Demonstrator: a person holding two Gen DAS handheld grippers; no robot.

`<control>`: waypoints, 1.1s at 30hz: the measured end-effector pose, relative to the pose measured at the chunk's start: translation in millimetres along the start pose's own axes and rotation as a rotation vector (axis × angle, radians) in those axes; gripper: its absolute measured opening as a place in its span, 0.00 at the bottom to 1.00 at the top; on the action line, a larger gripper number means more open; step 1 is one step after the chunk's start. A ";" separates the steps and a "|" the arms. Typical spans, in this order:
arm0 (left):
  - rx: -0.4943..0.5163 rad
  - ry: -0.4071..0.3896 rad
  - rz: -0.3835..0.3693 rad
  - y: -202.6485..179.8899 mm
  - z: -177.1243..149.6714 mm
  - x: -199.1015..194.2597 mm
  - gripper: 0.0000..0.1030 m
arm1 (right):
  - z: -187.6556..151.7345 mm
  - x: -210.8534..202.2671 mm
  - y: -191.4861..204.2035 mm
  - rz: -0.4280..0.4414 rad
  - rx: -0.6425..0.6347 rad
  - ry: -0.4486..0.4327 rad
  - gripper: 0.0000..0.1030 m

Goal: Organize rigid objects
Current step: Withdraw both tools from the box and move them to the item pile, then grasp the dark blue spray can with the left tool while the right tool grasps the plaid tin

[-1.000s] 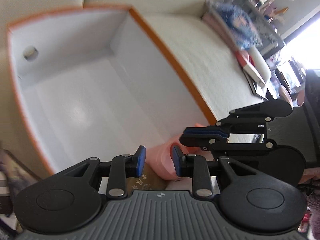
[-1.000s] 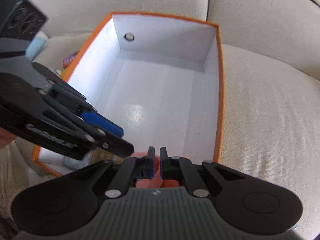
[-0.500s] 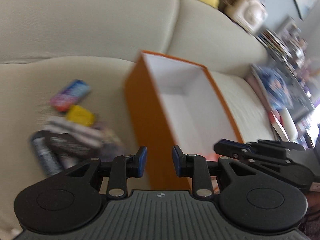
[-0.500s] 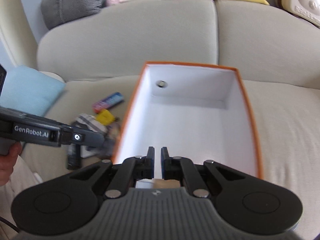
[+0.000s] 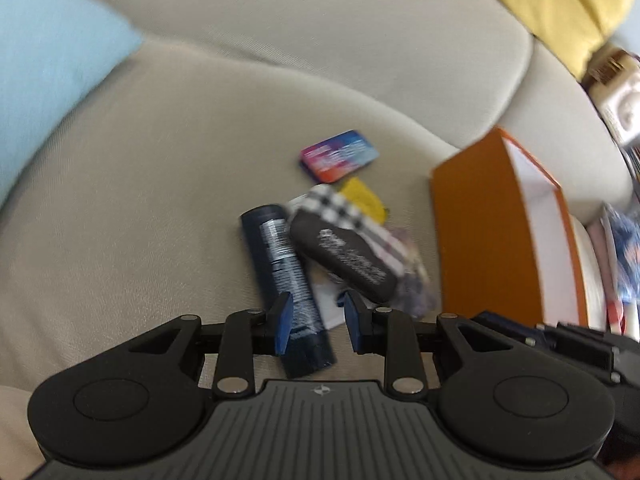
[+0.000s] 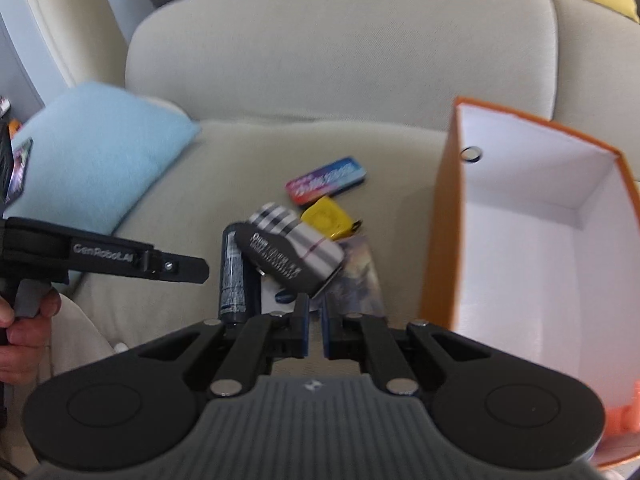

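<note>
A pile of small objects lies on the beige sofa seat: a dark blue tube (image 5: 282,276) (image 6: 231,276), a black oval case (image 5: 344,260) (image 6: 280,266), a checked box (image 5: 352,212) (image 6: 296,236), a yellow item (image 5: 364,198) (image 6: 328,218) and a pink-blue tin (image 5: 340,156) (image 6: 326,180). An orange box with a white inside (image 5: 480,236) (image 6: 532,256) stands to their right; a pink object (image 6: 624,416) lies in its near corner. My left gripper (image 5: 316,322) is open and empty, just above the tube. My right gripper (image 6: 314,330) is shut and empty, near the pile.
A light blue cushion (image 5: 48,64) (image 6: 92,156) lies at the left. A yellow cushion (image 5: 556,4) rests on the sofa back. Flat printed cards (image 6: 356,276) lie under the pile. Books and clutter (image 5: 616,256) sit beyond the box.
Both grippers have pulled back from the box and swung left toward the pile. The pink object that was at the grippers now lies in the box.
</note>
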State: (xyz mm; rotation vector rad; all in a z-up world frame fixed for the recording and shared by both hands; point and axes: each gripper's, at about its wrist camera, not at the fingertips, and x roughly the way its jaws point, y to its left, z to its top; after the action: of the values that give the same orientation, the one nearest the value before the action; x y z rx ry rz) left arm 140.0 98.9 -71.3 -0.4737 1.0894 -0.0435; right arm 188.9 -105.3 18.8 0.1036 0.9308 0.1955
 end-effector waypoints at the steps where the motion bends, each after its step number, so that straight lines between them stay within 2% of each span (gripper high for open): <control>1: -0.021 0.005 -0.004 4.9 1.1 7.0 0.31 | 0.4 6.6 3.4 -0.005 -0.007 0.011 0.07; 6: -0.082 0.030 0.019 24.8 0.7 32.3 0.31 | 4.7 33.2 13.0 -0.028 -0.035 0.055 0.10; 9: -0.124 0.055 0.006 32.3 1.1 43.6 0.34 | 6.5 43.3 11.6 -0.030 -0.039 0.075 0.12; 14: -0.138 0.075 -0.013 35.8 0.5 52.7 0.39 | 9.0 53.8 11.5 -0.038 -0.049 0.090 0.18; 20: -0.199 0.093 -0.037 42.3 3.1 61.5 0.40 | 13.2 60.0 13.0 -0.045 -0.080 0.092 0.25; 24: -0.171 0.076 -0.016 37.2 3.0 58.0 0.40 | 16.1 64.0 13.0 -0.048 -0.084 0.096 0.27; 26: -0.139 0.063 0.031 34.6 3.1 51.8 0.39 | 18.1 63.5 15.9 -0.054 -0.097 0.084 0.31; 28: -0.113 0.047 0.083 36.2 2.8 43.9 0.39 | 20.4 62.9 20.5 -0.050 -0.129 0.072 0.42; 29: -0.118 0.045 0.100 39.6 2.6 40.8 0.39 | 21.9 62.9 23.5 -0.045 -0.147 0.066 0.42; 33: -0.146 0.048 0.094 47.9 4.2 35.4 0.39 | 26.9 69.6 39.0 -0.019 -0.240 0.051 0.42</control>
State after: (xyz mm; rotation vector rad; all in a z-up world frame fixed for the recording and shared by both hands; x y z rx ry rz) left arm 151.0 134.1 -118.3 -0.5544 1.1658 0.1081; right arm 246.3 -52.5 -13.2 -0.1330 0.9522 0.2915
